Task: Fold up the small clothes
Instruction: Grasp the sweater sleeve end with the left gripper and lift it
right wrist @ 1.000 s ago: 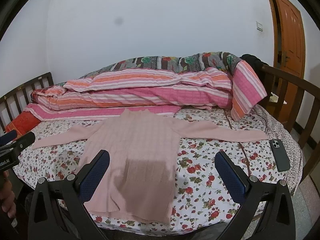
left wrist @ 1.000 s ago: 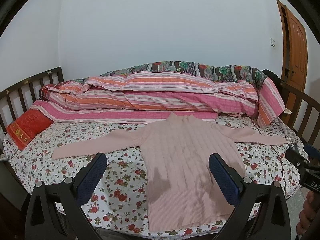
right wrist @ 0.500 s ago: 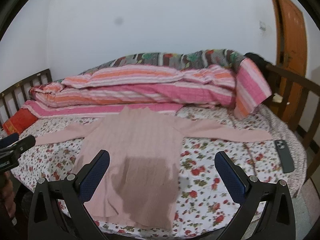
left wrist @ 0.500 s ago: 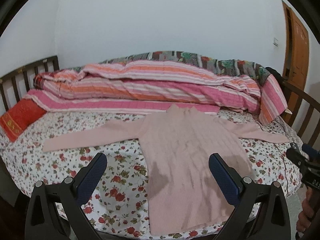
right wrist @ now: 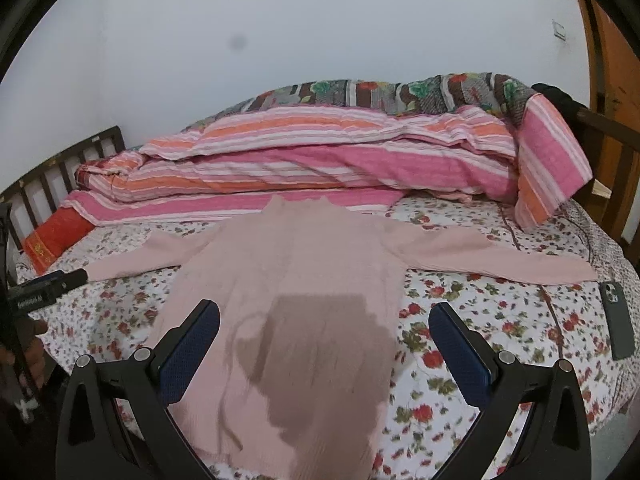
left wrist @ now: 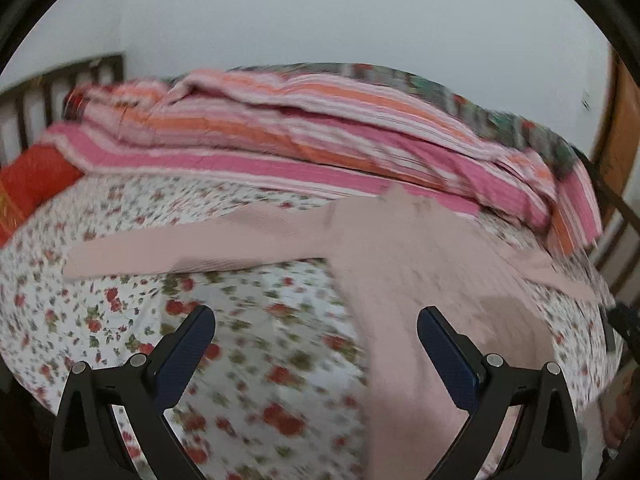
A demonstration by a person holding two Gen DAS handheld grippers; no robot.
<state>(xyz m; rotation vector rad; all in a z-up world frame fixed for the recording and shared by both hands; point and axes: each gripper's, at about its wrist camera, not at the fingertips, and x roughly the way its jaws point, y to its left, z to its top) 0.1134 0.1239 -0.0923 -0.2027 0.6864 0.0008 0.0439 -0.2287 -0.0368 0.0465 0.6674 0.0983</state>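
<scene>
A pale pink knit sweater [right wrist: 296, 280] lies flat and face up on the floral bedsheet [right wrist: 500, 320], both sleeves spread out sideways. It also shows in the left wrist view [left wrist: 400, 280], blurred. My left gripper [left wrist: 316, 320] is open and empty above the sheet, below the sweater's left sleeve [left wrist: 180, 246]. My right gripper [right wrist: 324, 318] is open and empty above the sweater's lower body. The left gripper's tip shows at the left edge of the right wrist view [right wrist: 44, 286].
A striped pink and orange quilt [right wrist: 320, 160] is piled along the back of the bed. A red pillow [right wrist: 56, 236] lies at the left by the wooden rail [right wrist: 52, 176]. A dark phone [right wrist: 618, 324] lies on the sheet at the right. A wooden door [right wrist: 616, 80] stands at the right.
My left gripper has swung quickly left and down toward the sweater's left sleeve, so its view is blurred. My right gripper has moved slightly forward over the sweater. Both stayed open.
</scene>
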